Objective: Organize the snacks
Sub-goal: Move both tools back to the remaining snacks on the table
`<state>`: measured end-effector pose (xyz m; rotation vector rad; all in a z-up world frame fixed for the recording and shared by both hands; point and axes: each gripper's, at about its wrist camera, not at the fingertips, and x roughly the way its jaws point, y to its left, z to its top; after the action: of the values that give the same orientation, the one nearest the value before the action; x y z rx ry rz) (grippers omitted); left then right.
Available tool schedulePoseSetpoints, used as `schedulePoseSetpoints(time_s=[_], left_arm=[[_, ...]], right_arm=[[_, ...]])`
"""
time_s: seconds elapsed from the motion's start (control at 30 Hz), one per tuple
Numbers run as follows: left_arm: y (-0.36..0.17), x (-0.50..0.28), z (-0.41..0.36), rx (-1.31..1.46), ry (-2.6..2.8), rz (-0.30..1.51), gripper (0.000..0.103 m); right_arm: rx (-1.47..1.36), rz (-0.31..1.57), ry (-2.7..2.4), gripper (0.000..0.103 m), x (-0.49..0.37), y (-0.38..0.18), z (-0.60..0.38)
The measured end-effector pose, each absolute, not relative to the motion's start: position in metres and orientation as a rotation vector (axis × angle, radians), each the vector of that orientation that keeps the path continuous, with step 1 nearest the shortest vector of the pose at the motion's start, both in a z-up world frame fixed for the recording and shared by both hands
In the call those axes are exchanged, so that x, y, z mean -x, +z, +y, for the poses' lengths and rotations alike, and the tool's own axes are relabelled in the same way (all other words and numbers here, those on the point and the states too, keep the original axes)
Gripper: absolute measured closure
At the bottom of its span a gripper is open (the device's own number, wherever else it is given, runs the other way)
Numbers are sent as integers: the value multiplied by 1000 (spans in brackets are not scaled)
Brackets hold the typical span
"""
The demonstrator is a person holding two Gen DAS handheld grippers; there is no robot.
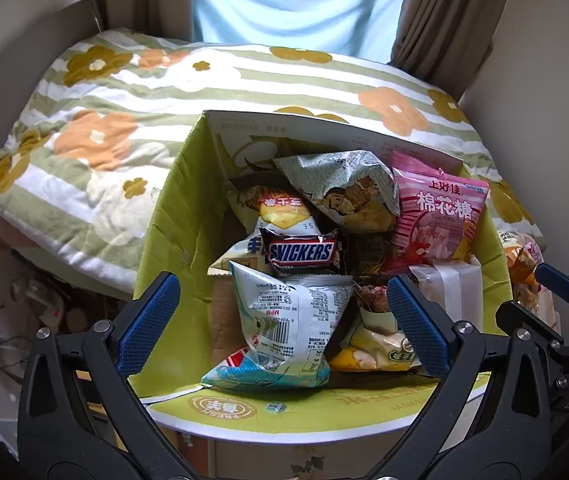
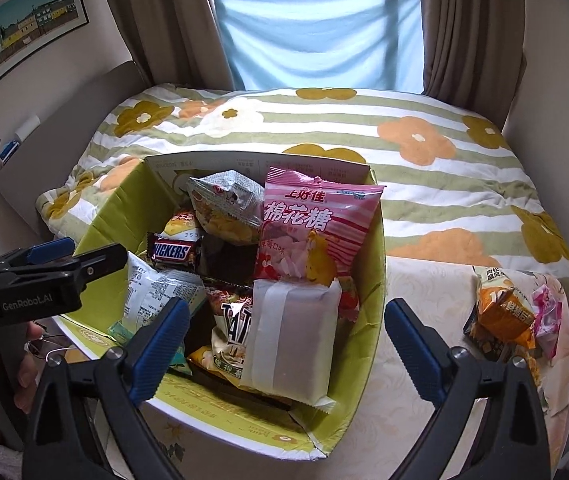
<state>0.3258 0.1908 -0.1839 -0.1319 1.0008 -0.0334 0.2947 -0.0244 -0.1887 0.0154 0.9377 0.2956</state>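
A green cardboard box (image 1: 172, 216) (image 2: 368, 320) stands open and holds many snacks: a Snickers bar (image 1: 302, 254) (image 2: 172, 252), a pink marshmallow bag (image 1: 436, 212) (image 2: 308, 228), a pale blue packet (image 1: 284, 328) and a white-wrapped block (image 2: 292, 344). My left gripper (image 1: 280, 320) is open and empty above the box's near side; it also shows in the right wrist view (image 2: 56, 256). My right gripper (image 2: 284, 344) is open and empty over the box's right part. Its fingertip (image 1: 556, 280) shows at the right edge of the left wrist view.
A few loose snack packets (image 2: 508, 316) (image 1: 524, 264) lie on the pale table (image 2: 412, 280) right of the box. A flowered striped quilt (image 2: 404, 168) covers the bed behind. Curtains (image 2: 468, 24) and a window are at the back. Clutter lies on the floor at left (image 1: 24, 320).
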Motion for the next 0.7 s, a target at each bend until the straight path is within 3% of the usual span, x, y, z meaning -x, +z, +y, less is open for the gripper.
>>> schedulePoseSetpoints(time_s=[0.4, 0.7], left_arm=[[-164, -317, 158, 126, -72, 964, 0], [-137, -306, 61, 96, -135, 920, 0]], right_arm=[[-50, 868, 262, 6, -270, -162, -57], [-83, 827, 207, 1, -245, -149, -155]])
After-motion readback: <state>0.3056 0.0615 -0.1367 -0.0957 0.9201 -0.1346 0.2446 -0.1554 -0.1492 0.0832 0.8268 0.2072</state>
